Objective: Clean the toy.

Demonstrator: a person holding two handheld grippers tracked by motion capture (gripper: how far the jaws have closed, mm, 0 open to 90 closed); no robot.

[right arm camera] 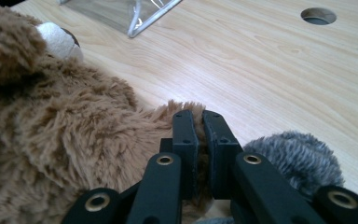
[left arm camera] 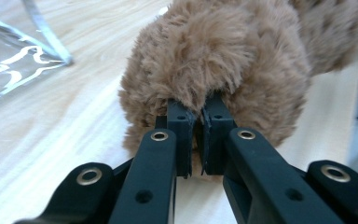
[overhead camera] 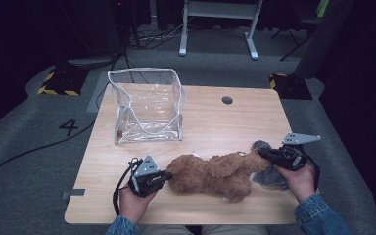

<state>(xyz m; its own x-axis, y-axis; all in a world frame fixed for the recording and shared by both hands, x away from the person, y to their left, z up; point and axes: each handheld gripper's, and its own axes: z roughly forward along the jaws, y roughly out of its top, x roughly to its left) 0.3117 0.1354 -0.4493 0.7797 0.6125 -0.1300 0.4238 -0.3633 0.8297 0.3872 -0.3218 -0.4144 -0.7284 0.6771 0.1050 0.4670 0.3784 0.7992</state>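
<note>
Left gripper [overhead camera: 165, 177]: jaws pinched on fur at the toy's left end.
Right gripper [overhead camera: 264, 155]: jaws clamped on fur at its right end.
Plush toy [overhead camera: 210, 175]: shaggy brown pile, near table edge, long axis left-right between grippers.
Grey plush [overhead camera: 269, 177]: fuzzy, under right hand, touching toy.
Clear bag [overhead camera: 147, 105]: glossy plastic, white-trimmed, upright, beyond.
Table [overhead camera: 215, 122]: pale wood grain.

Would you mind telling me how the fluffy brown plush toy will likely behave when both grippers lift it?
The fluffy brown plush toy probably sags between the left gripper and right gripper, each pinching only fur at an end. It looks light and unlikely to roll.
</note>
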